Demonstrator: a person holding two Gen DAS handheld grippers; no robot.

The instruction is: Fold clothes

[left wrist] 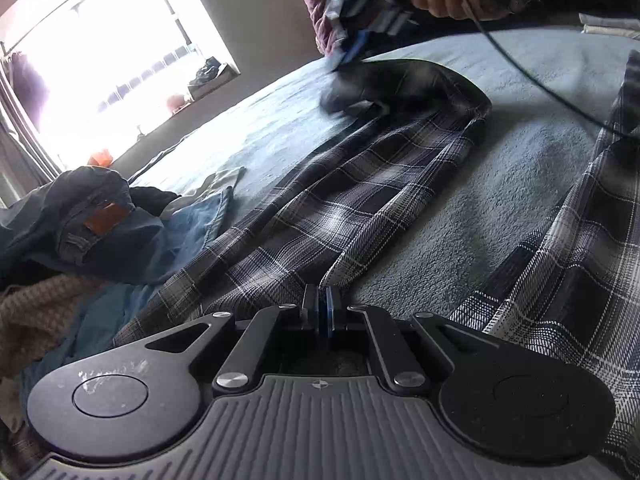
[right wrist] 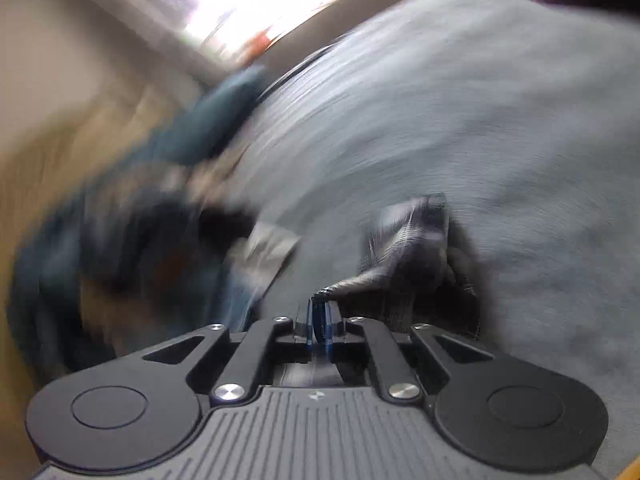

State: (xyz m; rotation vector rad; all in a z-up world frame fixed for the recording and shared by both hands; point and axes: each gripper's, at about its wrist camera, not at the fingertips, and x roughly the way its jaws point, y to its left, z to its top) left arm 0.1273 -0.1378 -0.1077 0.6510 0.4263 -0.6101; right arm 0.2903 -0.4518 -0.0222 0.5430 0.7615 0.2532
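left claw (left wrist: 322,300) clamped on plaid trousers (left wrist: 340,200) hem; right claw (right wrist: 319,304) pinches their far hem, on bed (left wrist: 460,216).

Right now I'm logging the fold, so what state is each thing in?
plaid shirt: spread out on the blanket, far end lifted and bunched.
left hand-held gripper: shut on the plaid shirt's near edge.
right hand-held gripper: shut on a pinch of plaid cloth.
jeans: crumpled in a heap, unfolded.
blanket: lying flat.

Both jaws pinched together: left hand-held gripper (left wrist: 323,300) low, right hand-held gripper (right wrist: 319,308) blurred.
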